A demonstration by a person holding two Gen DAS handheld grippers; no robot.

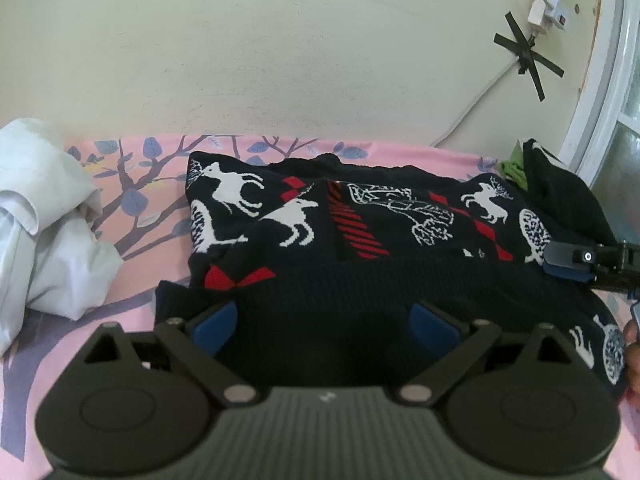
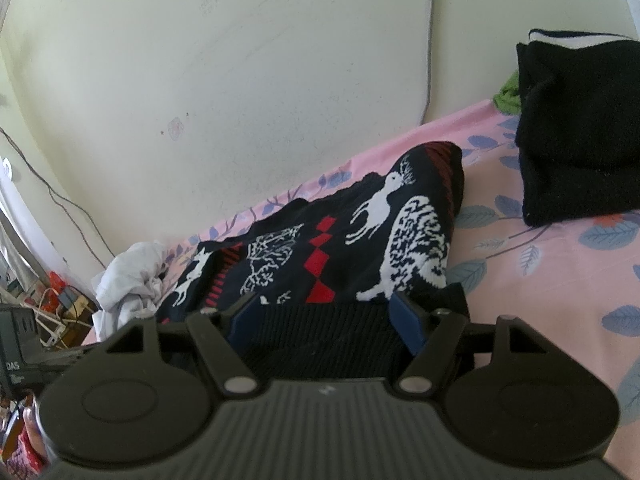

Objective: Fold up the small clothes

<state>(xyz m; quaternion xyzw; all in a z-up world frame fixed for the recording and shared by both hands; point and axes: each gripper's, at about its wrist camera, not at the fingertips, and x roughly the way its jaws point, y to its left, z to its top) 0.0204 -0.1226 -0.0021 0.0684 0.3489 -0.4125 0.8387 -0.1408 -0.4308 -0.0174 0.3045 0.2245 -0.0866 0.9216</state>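
A black knitted sweater (image 1: 360, 216) with white deer and red diamonds lies folded on the pink leaf-print bed sheet (image 1: 132, 296). Its ribbed black hem faces me. My left gripper (image 1: 324, 328) stands wide open over that hem, with the blue pads well apart and the flat fabric between them. In the right wrist view the same sweater (image 2: 360, 240) runs away to the left. My right gripper (image 2: 325, 320) is open at the hem's right corner, with smooth ribbed fabric between its pads. The right gripper's finger (image 1: 568, 258) also shows at the sweater's right edge.
A crumpled white garment (image 1: 44, 216) lies left of the sweater. A folded black garment (image 2: 576, 132) sits on a green cloth (image 2: 506, 96) at the far right. The cream wall (image 1: 320, 60) backs the bed, with a taped power strip (image 1: 548, 4). Cables and clutter (image 2: 52, 312) lie beyond the bed's left end.
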